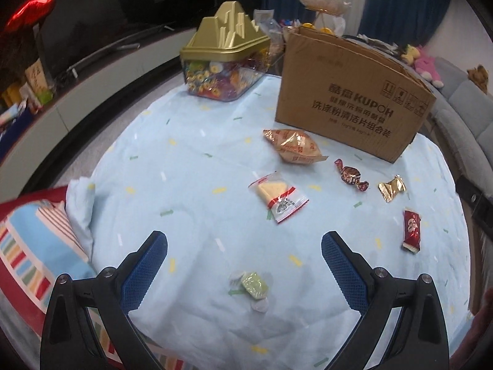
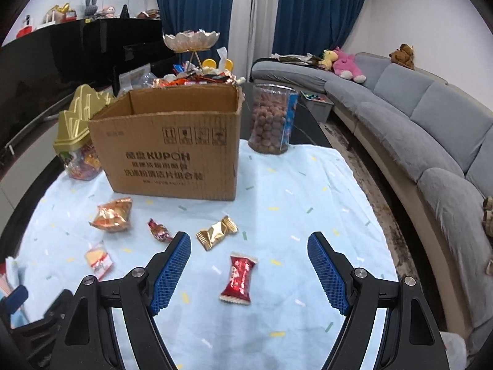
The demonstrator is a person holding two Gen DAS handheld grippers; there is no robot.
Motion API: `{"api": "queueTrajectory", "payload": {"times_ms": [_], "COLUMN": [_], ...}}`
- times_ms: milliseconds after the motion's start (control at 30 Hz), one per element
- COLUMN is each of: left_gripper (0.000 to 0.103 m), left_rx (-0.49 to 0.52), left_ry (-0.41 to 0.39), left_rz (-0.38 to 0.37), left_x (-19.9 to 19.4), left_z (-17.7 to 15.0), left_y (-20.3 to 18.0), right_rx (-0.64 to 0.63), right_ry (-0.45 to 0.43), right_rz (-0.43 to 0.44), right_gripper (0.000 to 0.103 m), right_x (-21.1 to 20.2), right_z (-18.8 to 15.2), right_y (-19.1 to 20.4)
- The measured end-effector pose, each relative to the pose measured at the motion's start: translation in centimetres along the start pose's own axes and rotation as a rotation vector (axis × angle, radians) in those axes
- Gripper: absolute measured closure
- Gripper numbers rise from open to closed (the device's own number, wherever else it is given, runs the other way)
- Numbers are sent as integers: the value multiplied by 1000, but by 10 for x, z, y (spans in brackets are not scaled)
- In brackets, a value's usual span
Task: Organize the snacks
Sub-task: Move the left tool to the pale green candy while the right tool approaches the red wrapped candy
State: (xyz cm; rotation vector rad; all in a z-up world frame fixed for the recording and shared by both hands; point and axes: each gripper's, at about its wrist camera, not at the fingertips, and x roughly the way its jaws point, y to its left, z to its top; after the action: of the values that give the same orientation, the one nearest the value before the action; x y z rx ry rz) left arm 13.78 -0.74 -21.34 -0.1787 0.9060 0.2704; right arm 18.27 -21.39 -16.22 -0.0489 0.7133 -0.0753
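Pale blue cloth (image 1: 185,160) covers the table in the left wrist view, its near edge cut off by the lens. Six loose snacks lie on it; a green candy (image 1: 254,283) sits between the spread, empty fingers of the left gripper (image 1: 245,246). Behind stand one cardboard box (image 1: 351,104), its inside hidden, and one gold-lidded candy tub (image 1: 222,67).

Right wrist view: the right gripper (image 2: 249,246) is spread wide over a red packet (image 2: 238,277), not touching. Five snacks show here; the white-and-red packet (image 2: 98,259) is blurred.
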Motion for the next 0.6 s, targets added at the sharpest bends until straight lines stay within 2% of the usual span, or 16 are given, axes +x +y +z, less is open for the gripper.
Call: {"api": "queueTrajectory", "payload": {"times_ms": [200,333,433,600], "left_gripper": [2,9,9,24], "left_rx": [-13,-43,-45,-75], "left_ry": [44,94,107,196], "left_rz": [21,42,65,66], "left_x": [8,14,15,25], "left_z": [-7,-12,-16,-24], "left_y": [0,4,2,-1], "right_rx": [10,12,18,20], "right_ry": [54,87,108,145], "right_rz": [-12,-15,-9,-5], "right_gripper": [24,24,24,24], "right_x": [21,33,40,51], "right_z": [-14,-22,-26,-30], "right_y": [1,2,2,3]}}
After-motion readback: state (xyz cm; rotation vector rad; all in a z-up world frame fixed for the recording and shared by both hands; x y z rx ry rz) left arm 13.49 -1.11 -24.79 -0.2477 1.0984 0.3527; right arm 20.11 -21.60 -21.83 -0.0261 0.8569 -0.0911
